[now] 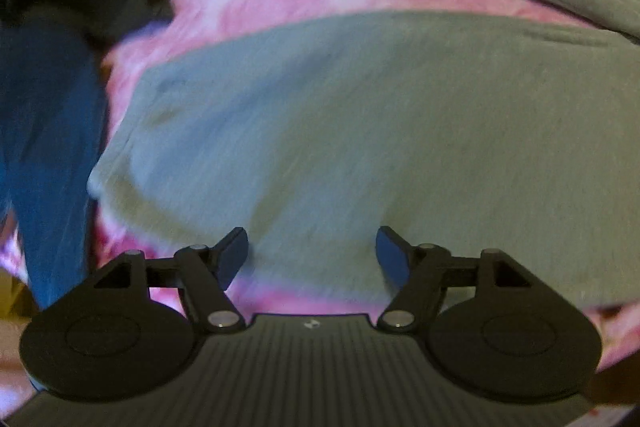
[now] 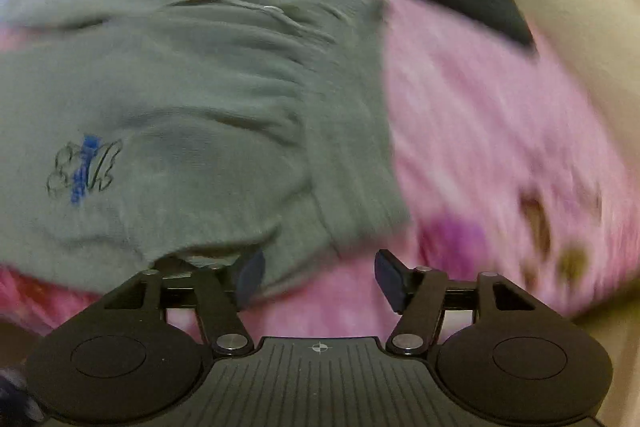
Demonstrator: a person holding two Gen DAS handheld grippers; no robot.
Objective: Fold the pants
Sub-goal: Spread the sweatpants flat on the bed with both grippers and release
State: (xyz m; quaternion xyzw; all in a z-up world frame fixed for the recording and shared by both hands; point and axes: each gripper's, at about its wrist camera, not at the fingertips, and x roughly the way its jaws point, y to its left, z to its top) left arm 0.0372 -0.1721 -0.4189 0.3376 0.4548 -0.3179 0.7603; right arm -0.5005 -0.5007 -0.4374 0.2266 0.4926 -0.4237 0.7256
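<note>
Over the pink blanket point(image 1: 280, 3) I hold both grippers, left point(image 1: 312, 257) and right point(image 2: 320, 279), spread and empty, above the grey pants point(image 1: 360, 131), ready to pinch their near edge.

Both wrist views look steeply down, close over the grey pants point(image 1: 360, 131) on pink bedding point(image 2: 500, 131).

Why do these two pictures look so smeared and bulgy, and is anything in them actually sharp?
Left wrist view: the grey pants and pink blanket are streaked with motion blur, while the left gripper stays crisp. Right wrist view: the blanket smears worst, the right gripper stays sharp, and the blue logo is still discernible. Both fisheye lenses bow the scene.
</note>
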